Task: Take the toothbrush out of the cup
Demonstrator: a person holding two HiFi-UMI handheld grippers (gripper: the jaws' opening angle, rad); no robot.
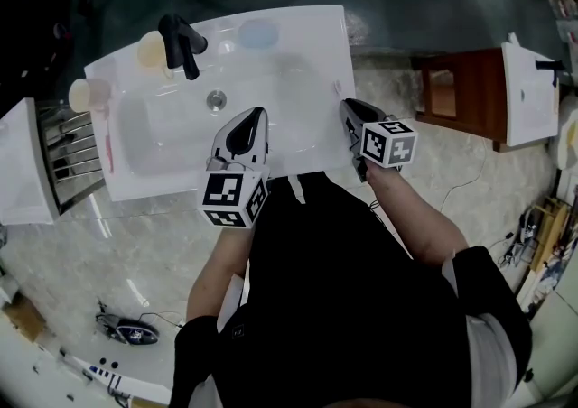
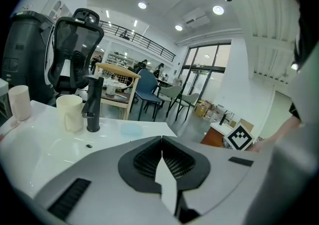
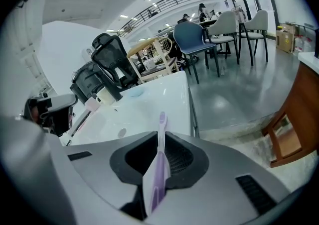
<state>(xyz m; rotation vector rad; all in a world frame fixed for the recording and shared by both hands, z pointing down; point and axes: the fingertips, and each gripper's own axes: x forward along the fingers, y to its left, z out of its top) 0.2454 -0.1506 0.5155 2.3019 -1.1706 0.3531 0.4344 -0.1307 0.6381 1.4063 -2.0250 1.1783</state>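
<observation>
1. One white sink (image 1: 307, 45) fills the middle of the head view. Only that view shows both bare forearms stretched forward from the body, side by side, with the grippers pointing away over the sink's near edge.
2. Left gripper (image 1: 258, 114) hangs over the basin's right part. In its own view we see the jaws pressed together with nothing between them.
3. Right gripper (image 1: 347, 106) is at the sink's near right corner, jaws pinching the toothbrush.
4. Black faucet (image 1: 181, 43) stands at the far rim, cream cup (image 1: 152, 50) just beside it, paler cup (image 1: 88, 93) further left.
5. Purple toothbrush (image 3: 158, 169) is clear only in the right gripper view. It runs along the jaws, one end poking past the tips, out of both cups and well apart from them.
</observation>
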